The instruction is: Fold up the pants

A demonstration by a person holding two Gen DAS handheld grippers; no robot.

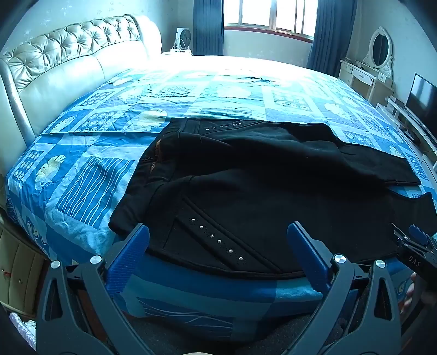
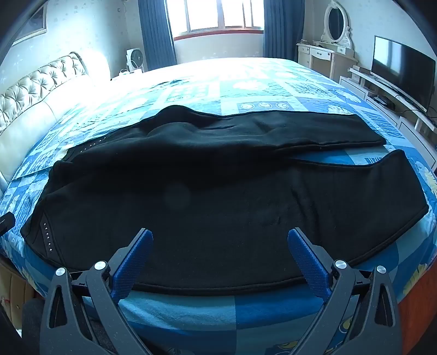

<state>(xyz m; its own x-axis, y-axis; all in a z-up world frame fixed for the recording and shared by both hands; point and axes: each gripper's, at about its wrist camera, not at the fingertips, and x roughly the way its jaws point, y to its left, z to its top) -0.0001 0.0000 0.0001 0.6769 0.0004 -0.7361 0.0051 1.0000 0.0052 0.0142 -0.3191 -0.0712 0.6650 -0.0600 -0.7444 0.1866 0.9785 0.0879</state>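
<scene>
Black pants (image 1: 259,185) with silver studs lie spread flat on the bed, waist to the left and the two legs running right. In the right wrist view the pants (image 2: 218,196) fill the middle, the legs parted at the right. My left gripper (image 1: 218,237) is open and empty, hovering over the near edge of the waist end. My right gripper (image 2: 220,240) is open and empty over the near leg's edge. The right gripper also shows at the right edge of the left wrist view (image 1: 418,243).
The bed has a blue patterned cover (image 1: 90,174) and a tufted cream headboard (image 1: 68,60) at the left. A dressing table with mirror (image 2: 327,52) and a TV on a stand (image 2: 401,68) stand at the right. A window with blue curtains (image 2: 215,16) is behind.
</scene>
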